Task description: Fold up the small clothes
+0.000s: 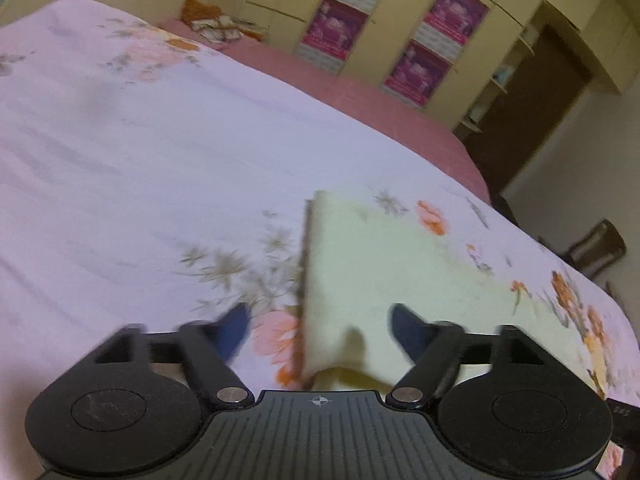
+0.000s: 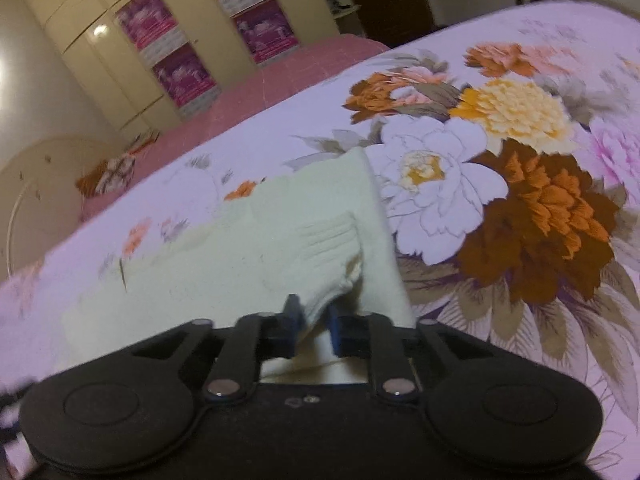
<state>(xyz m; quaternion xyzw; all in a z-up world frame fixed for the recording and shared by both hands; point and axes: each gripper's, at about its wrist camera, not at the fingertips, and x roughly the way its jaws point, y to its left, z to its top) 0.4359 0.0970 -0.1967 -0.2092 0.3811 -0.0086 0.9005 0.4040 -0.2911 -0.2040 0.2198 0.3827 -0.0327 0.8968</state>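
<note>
A small pale yellow garment (image 1: 384,264) lies on the flowered bedsheet (image 1: 160,152). In the left wrist view my left gripper (image 1: 322,328) is open, its blue fingertips (image 1: 236,328) wide apart, and the garment's near left edge lies between them. In the right wrist view the garment (image 2: 248,256) spreads ahead. My right gripper (image 2: 314,320) is shut on its near right corner, which bunches up between the blue pads (image 2: 294,316).
The bed's pink far side (image 1: 360,84) runs behind the sheet. Cream wardrobes with purple posters (image 1: 424,28) stand beyond it. A dark doorway (image 1: 532,112) and a chair (image 1: 596,248) are at right. Folded cloth (image 1: 216,26) lies at the far end.
</note>
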